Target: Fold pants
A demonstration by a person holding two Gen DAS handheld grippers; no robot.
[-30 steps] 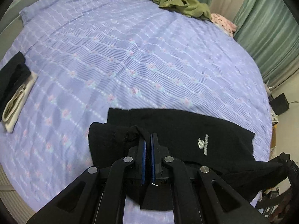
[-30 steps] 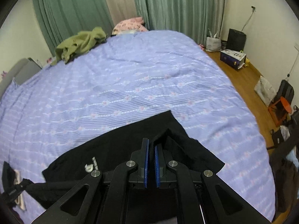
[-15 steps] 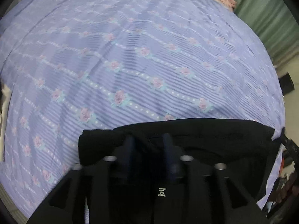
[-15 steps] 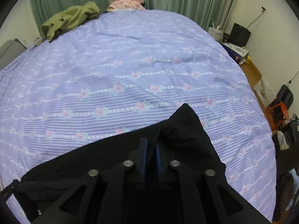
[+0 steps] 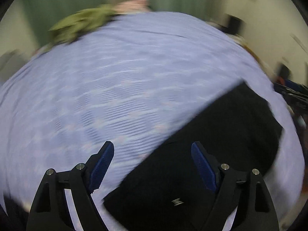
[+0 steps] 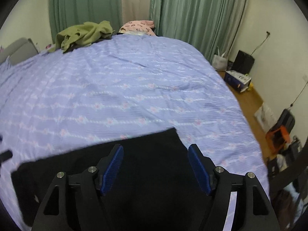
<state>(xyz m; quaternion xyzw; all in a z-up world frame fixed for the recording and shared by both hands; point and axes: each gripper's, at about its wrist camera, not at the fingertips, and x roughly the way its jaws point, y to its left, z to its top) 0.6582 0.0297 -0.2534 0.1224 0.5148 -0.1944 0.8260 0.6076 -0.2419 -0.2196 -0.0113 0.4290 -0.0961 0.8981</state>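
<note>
Lying under right tool: pants

You're in a home bedroom: a wide bed under a lilac floral-striped sheet, long green pleated curtains, wooden floor.

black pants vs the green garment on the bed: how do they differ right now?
Colour: the black pants are plain black; the green garment is olive.
Pose: the pants lie flat with straight edges; the green garment is a crumpled heap.
Place: the pants sit at the near edge, under the open right tool and left tool; the green garment is at the far end by the curtains.
Both rest on the purple bedspread, ungripped.
</note>
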